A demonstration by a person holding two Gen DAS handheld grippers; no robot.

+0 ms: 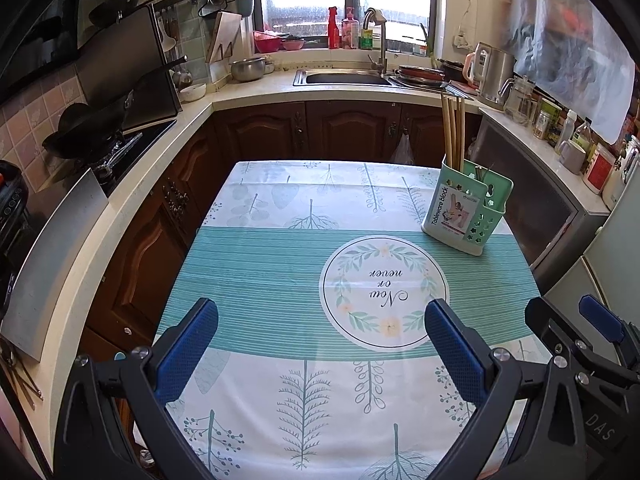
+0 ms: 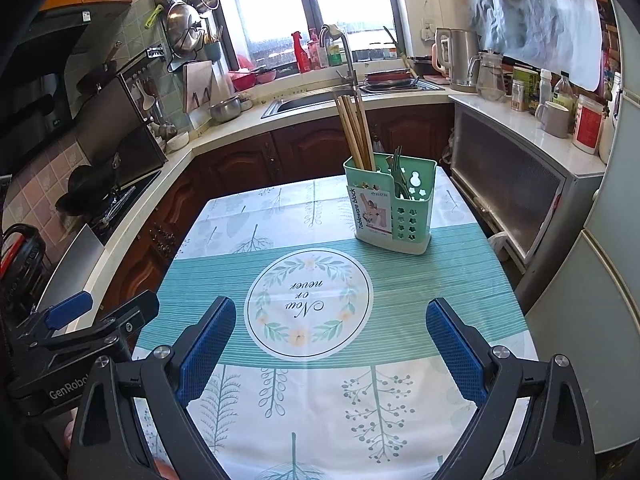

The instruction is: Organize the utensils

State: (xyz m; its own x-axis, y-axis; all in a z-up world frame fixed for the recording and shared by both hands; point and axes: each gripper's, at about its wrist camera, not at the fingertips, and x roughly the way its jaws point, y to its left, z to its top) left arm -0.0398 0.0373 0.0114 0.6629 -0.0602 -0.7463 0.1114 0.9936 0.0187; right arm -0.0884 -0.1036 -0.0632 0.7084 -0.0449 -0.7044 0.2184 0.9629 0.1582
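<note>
A mint-green utensil holder (image 1: pixel 466 208) (image 2: pixel 390 204) labelled "Tableware block" stands upright at the table's far right. Wooden chopsticks (image 1: pixel 454 130) (image 2: pixel 356 132) stick up from its left compartment. Metal forks (image 2: pixel 400 178) stand in its right compartment. My left gripper (image 1: pixel 322 312) hovers open over the near half of the table, nothing between its blue pads (image 1: pixel 188 348). My right gripper (image 2: pixel 332 312) is open too, held beside it, its pads (image 2: pixel 206 352) bare. Each gripper shows at the edge of the other's view.
The table carries a teal and white cloth (image 1: pixel 280 264) with a round "Now or never" print (image 2: pixel 308 306). Counters wrap around: stove with a wok (image 1: pixel 86 130) left, sink (image 1: pixel 344 78) at the back, kettle and jars (image 2: pixel 556 98) right. A fridge (image 2: pixel 600 280) stands close at right.
</note>
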